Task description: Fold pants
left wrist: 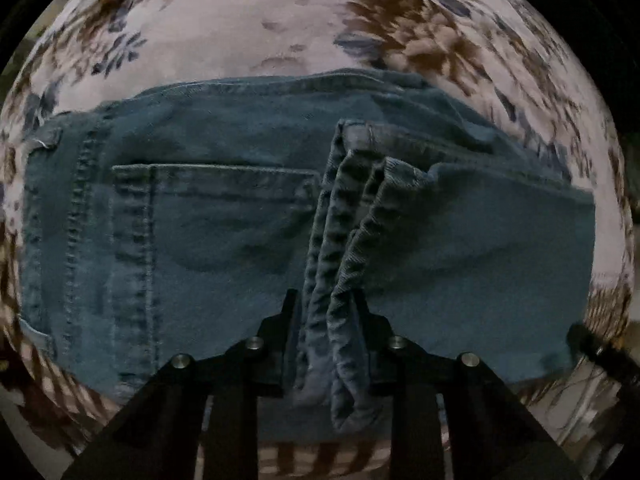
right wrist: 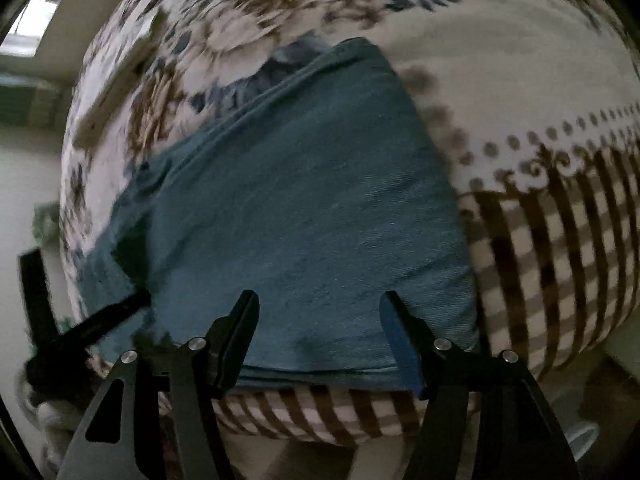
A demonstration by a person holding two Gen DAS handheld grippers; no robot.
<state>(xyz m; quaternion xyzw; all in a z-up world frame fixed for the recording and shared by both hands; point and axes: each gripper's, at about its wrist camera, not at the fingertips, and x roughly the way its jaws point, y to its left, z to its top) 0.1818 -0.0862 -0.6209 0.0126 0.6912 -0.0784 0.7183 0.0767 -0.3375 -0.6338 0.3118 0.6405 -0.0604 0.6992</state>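
Looking along the left gripper [left wrist: 326, 336], the view showed its two fingers pressed together on a bunch of leg hems [left wrist: 340, 280], the stitched cuffs of the jeans [left wrist: 200, 220], gathered into ridges that ran straight away from the tongs. Under that bunch the jeans lay flat on the flowered bedspread [left wrist: 280, 32], seat side up, with the back pocket [left wrist: 216, 216] off to the left and the waistband further left again. Their long axis ran across the view, left to right, so the held cuffs crossed it at roughly a right angle. The folded end lay to the right.

From the right gripper [right wrist: 320, 332], the picture was a plain slab of folded denim, stretching up and away from the tongs towards the far left. Its jaws stood spread, holding nothing, one finger either side of the near edge of the jeans (whether the tips touched the cloth I could not tell). The checked border [right wrist: 540, 260] of the bedspread showed to the right and below.

By my judgement the next fold turned on the left hand, which already had the cuffs, carrying them on towards the waistband end.
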